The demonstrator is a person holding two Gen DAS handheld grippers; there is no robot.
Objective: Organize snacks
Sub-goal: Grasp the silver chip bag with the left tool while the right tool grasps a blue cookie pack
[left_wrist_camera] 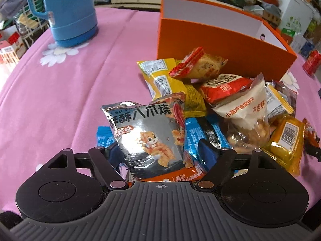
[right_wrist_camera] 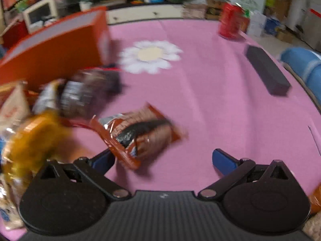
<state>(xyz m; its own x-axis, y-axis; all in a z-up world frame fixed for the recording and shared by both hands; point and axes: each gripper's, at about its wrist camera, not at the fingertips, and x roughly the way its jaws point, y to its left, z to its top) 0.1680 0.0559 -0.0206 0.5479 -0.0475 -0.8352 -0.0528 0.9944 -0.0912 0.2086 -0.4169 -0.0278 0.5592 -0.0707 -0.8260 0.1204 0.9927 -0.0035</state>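
A heap of snack packets lies on the pink cloth in front of an orange box. In the left wrist view a silver snack bag with a cartoon animal stands upright between the blue fingers, and my left gripper is shut on it, crumpling its left edge. In the blurred right wrist view my right gripper is open, fingers wide apart over bare cloth. An orange-brown packet lies flat just ahead of its left finger, apart from the heap. The orange box is at upper left.
A blue thermos jug stands at the far left on the pink flowered tablecloth. A red can stands at the far right edge. A black bar lies on the right. Cluttered shelves lie beyond the table.
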